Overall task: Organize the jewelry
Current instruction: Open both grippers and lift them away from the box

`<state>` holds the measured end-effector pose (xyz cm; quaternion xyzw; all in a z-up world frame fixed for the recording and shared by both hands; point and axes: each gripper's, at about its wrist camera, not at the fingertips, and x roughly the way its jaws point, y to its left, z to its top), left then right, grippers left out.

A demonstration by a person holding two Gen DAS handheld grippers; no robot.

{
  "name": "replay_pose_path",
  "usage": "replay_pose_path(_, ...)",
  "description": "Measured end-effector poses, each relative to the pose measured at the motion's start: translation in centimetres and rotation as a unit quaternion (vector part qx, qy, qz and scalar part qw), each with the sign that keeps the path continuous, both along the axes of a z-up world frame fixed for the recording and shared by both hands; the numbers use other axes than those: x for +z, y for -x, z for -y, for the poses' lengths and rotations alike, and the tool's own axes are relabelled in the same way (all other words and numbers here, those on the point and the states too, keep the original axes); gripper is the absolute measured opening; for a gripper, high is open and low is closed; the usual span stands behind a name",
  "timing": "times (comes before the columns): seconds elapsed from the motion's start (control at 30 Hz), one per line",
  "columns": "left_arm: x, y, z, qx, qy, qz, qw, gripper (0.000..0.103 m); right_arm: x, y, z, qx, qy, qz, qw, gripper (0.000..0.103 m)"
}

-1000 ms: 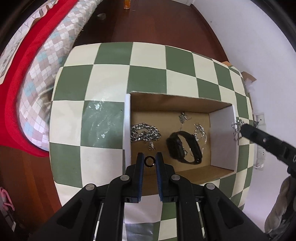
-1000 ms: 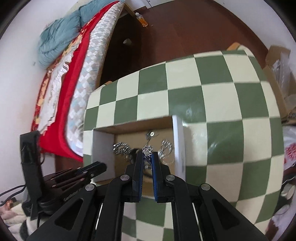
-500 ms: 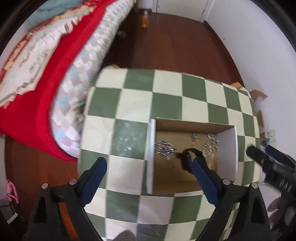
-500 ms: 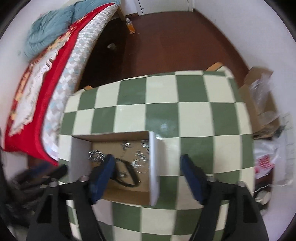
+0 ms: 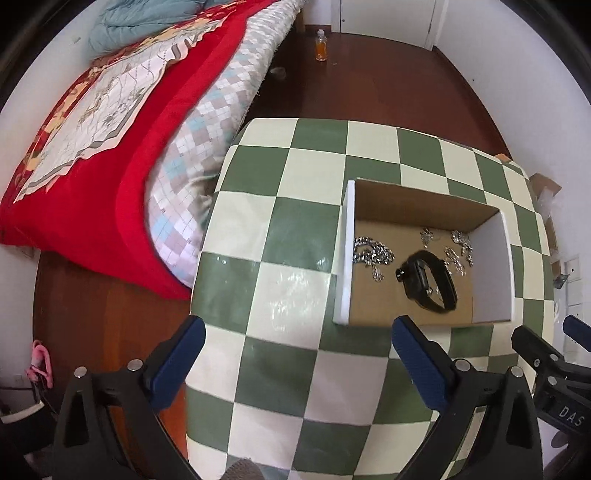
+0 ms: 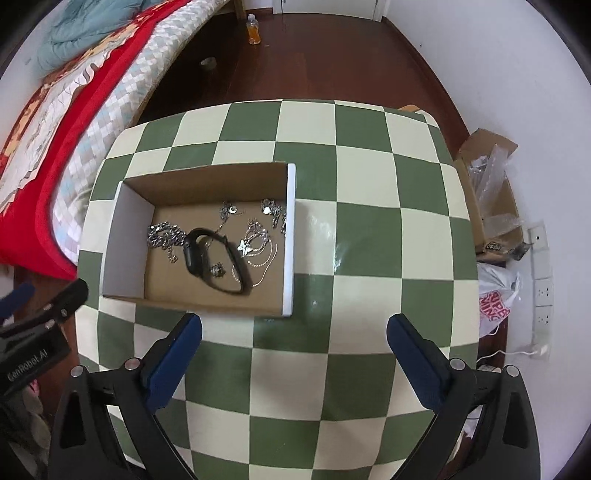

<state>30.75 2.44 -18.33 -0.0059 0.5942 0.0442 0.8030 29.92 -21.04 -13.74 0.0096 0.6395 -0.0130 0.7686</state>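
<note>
Nearest to the cameras, the left tongs (image 5: 295, 354) and the right tongs (image 6: 293, 349) are both spread wide and carry nothing, above the near part of the checkered surface (image 6: 369, 240). A little farther, the box (image 6: 290, 236) stands on this surface with all the jewelry inside: a black band (image 6: 210, 260) in the middle, a thick chain (image 5: 371, 253) at its left, thin chains (image 6: 260, 245) and small pendants (image 6: 271, 212) at its right.

I think the danger is tangling. The thin chains lie close together and partly under the band, so a pinch on one may lift its neighbours too. The box looks light; a push on its wall could slide it. Beyond are the floor and a bottle (image 6: 253, 31).
</note>
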Motion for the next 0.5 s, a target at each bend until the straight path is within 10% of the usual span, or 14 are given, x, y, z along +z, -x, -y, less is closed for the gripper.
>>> replay_pose_path(0.5,11.8,8.6,0.2,-0.002,0.013,0.114,0.9934,0.103,10.5,7.5,1.4,-0.005,0.023,0.099,0.995,0.101)
